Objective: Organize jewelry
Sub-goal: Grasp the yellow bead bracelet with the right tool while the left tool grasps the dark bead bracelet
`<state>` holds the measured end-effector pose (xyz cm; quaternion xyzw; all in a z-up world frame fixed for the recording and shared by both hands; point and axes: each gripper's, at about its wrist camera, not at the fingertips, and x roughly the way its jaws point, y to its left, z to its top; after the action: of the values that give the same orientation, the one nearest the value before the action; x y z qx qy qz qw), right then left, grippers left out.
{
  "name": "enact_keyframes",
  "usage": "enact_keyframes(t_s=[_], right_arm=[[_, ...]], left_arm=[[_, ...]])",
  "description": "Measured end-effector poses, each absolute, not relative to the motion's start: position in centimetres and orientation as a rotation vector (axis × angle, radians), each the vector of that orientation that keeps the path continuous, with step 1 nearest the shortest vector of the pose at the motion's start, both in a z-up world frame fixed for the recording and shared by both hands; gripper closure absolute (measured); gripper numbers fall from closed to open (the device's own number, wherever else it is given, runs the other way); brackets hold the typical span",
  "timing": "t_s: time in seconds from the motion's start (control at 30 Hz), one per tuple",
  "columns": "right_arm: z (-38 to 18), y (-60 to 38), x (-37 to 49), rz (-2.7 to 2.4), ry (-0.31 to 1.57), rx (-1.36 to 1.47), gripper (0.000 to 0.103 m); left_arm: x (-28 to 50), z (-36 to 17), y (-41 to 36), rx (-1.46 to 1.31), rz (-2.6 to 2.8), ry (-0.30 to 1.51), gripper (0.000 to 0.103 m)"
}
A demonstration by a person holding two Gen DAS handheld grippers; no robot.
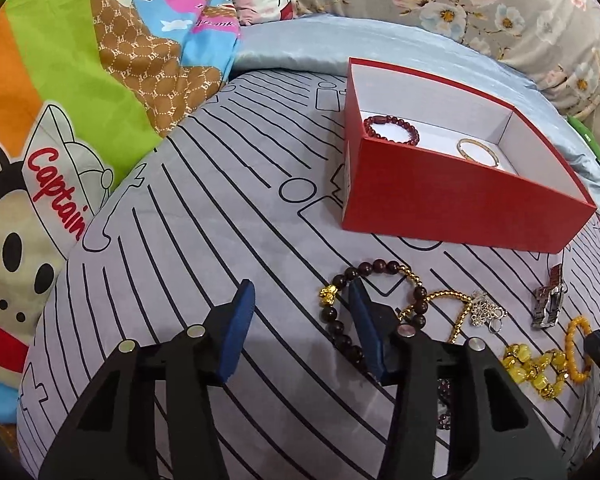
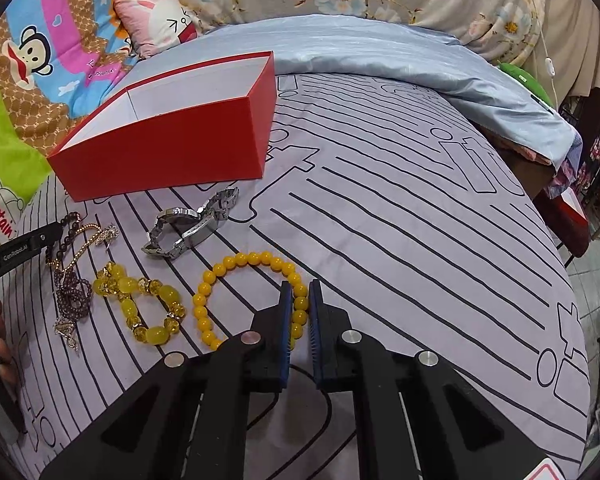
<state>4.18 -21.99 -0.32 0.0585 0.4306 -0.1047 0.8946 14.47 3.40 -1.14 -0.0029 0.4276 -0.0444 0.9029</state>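
My right gripper (image 2: 300, 285) is shut on the near right side of a yellow bead bracelet (image 2: 236, 264) that lies on the striped grey cover. My left gripper (image 1: 300, 286) is open above a dark bead bracelet (image 1: 380, 267) with a gold charm. Its right finger (image 1: 366, 328) lies across the loop, some beads sit between the jaws, and no pad presses them. The red box (image 1: 440, 208) stands behind, open-topped. It holds a red bead bracelet (image 1: 392, 128) and a gold bangle (image 1: 478, 152).
A steel watch (image 2: 192, 228), a yellow crystal bracelet (image 2: 140, 304), a gold chain (image 1: 456, 304), a silver piece (image 1: 486, 312) and a purple bead string (image 2: 74, 292) lie between the grippers. A blue quilt (image 2: 380, 52) and cartoon bedding (image 1: 60, 100) border the cover.
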Motion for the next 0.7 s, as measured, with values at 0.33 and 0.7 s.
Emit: enact_keyframes(t_s=[0.33, 0.7], right_arm=[[-0.3, -21.9, 4.2, -0.219, 0.892, 0.115, 0.095], [-0.3, -22.3, 4.2, -0.206, 0.889, 0.149, 0.095]], left_arm=[[14.4, -1.1, 2.5, 0.018, -0.140, 0.877, 0.094], [12.8, -0.8, 2.3, -0.011, -0.168, 0.873, 0.095]])
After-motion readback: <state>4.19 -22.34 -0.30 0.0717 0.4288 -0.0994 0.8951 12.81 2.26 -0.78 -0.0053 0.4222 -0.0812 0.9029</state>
